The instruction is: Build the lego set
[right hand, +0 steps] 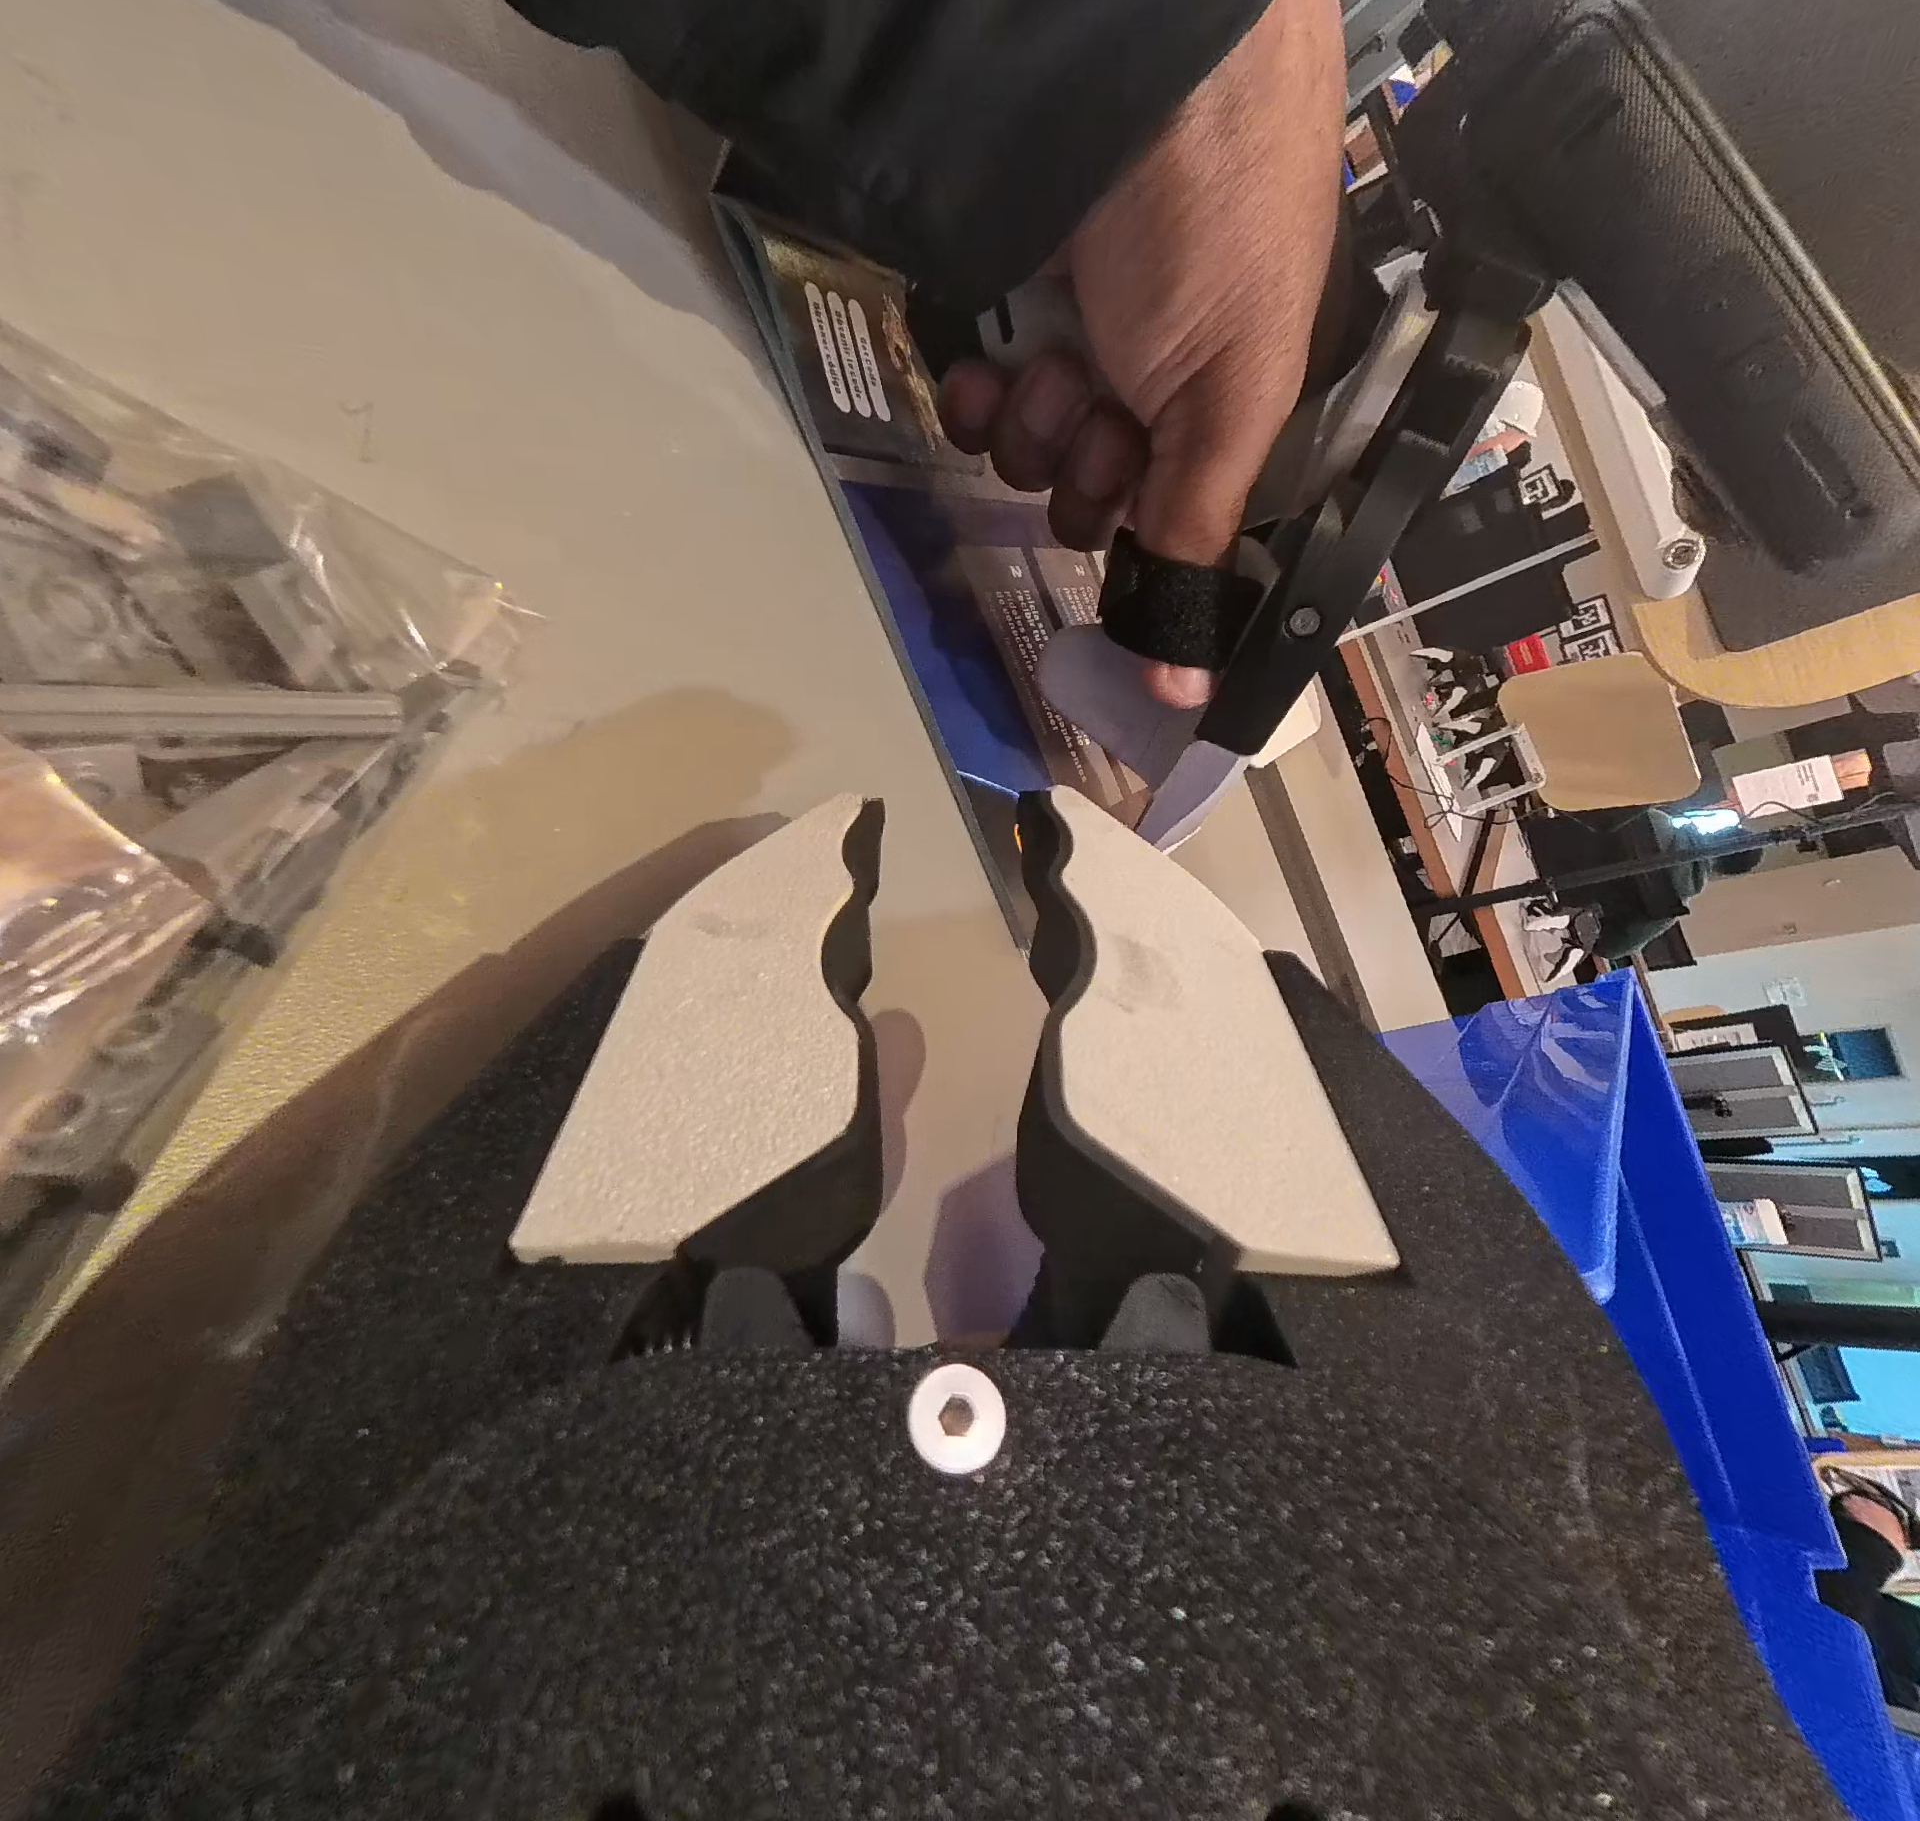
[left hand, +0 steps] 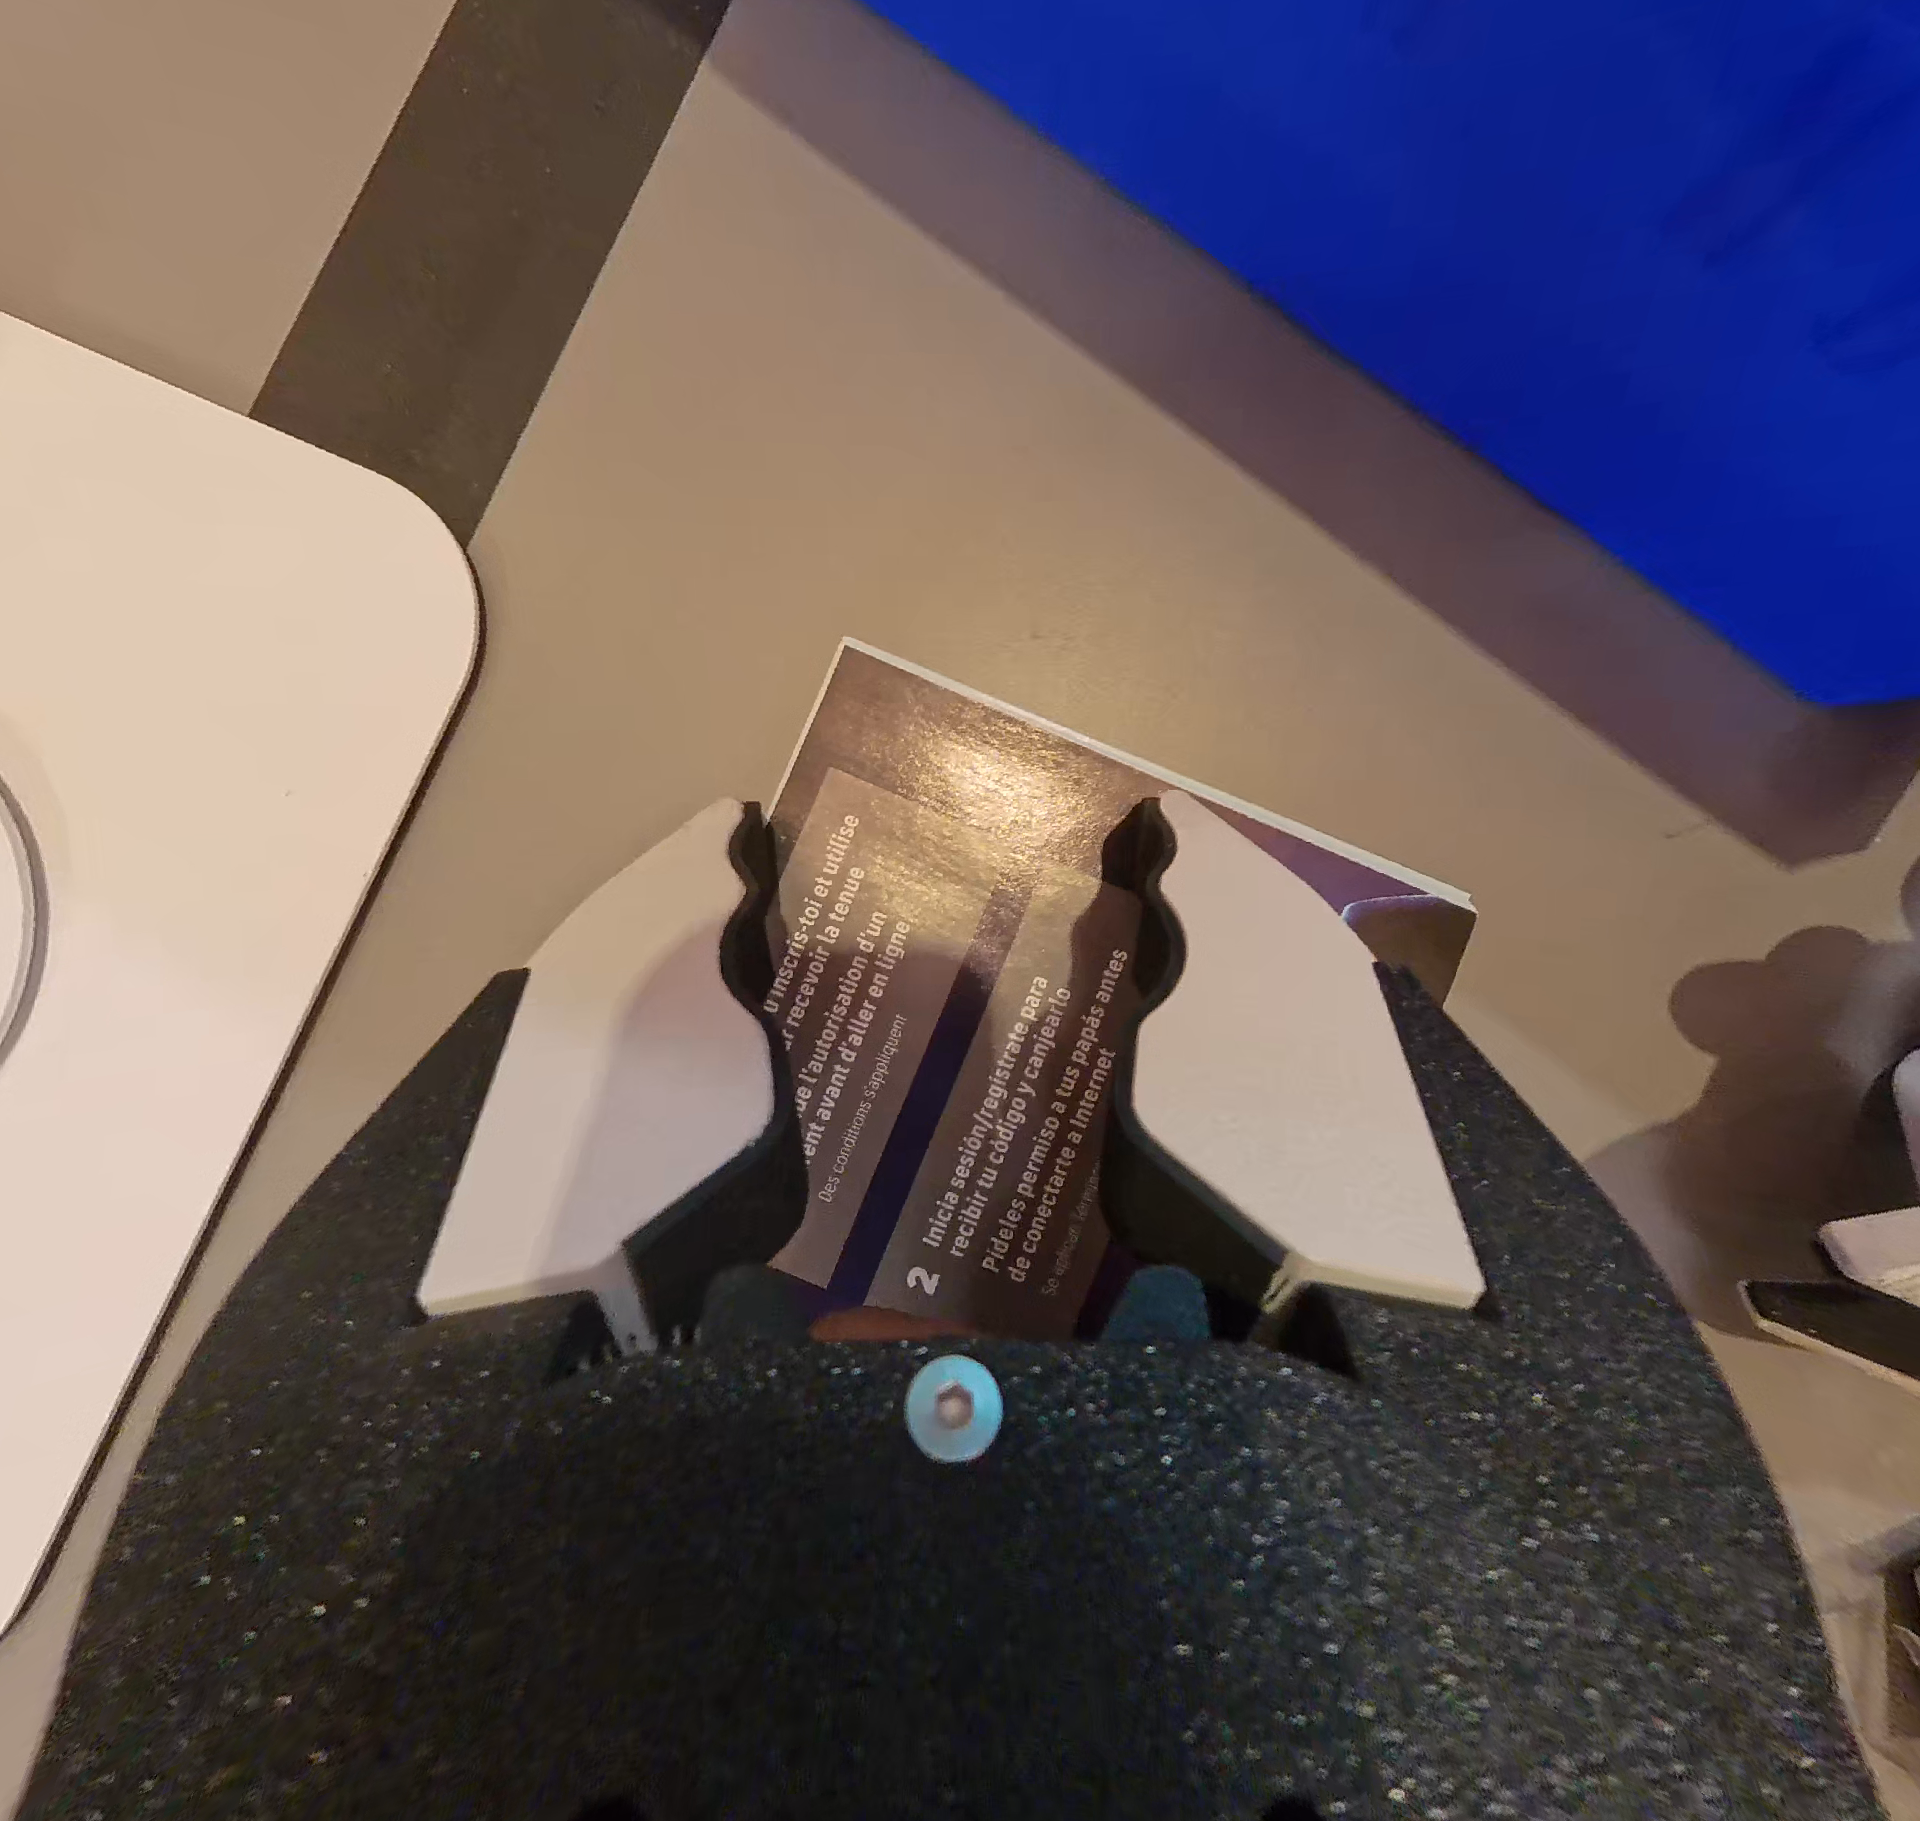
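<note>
Beige tabletop (left hand: 935,421) carried a dark printed box (left hand: 966,763), w/ a blue bin (left hand: 1455,213) near its far side and a white board (left hand: 208,732) apart to the left. Left gripper (left hand: 945,810) was spread over the box face, not clamping. Right gripper (right hand: 951,805) was unclenched too, box edge between its fingers w/ a gap on one side; bare table ran toward a bag of parts (right hand: 156,680).

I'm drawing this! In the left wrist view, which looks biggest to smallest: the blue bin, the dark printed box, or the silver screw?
1. Blue bin
2. Dark printed box, partly hidden by the fingers
3. Silver screw, smallest though nearest the camera
</note>
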A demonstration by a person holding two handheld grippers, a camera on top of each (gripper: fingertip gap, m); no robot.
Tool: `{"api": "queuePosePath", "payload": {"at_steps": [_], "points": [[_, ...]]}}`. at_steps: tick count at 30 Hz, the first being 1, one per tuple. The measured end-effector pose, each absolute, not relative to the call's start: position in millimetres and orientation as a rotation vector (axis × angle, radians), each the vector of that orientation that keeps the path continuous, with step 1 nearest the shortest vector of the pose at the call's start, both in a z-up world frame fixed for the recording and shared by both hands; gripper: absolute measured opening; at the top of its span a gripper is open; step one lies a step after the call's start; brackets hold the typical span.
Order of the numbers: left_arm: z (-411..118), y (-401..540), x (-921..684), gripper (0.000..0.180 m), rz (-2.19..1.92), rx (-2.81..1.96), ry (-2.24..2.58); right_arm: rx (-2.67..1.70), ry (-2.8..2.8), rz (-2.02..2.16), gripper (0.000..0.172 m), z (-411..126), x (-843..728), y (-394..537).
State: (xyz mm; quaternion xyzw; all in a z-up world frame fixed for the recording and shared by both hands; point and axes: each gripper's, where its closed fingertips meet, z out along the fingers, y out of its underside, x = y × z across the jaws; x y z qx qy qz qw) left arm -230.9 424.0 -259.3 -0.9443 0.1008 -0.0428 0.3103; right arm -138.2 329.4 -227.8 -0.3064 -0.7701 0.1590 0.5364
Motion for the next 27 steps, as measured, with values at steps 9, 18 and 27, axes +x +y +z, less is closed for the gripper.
{"api": "queuePosePath", "payload": {"at_steps": [9, 18, 27], "points": [[-255.8, 418.4, -230.2, 0.068, -0.123, -2.495, 0.300, -0.726, -1.834, 0.379, 0.027, -228.1, -137.9, 329.1], [-258.9, 423.5, -229.7, 0.068, -0.138, -2.480, 0.268, -0.721, -1.837, 0.377, 0.027, -228.6, -137.6, 328.6], [-259.2, 417.0, -220.6, 0.070, -0.156, -2.492, 0.336, -0.716, -1.839, 0.372, 0.027, -229.2, -137.3, 328.3]]}}
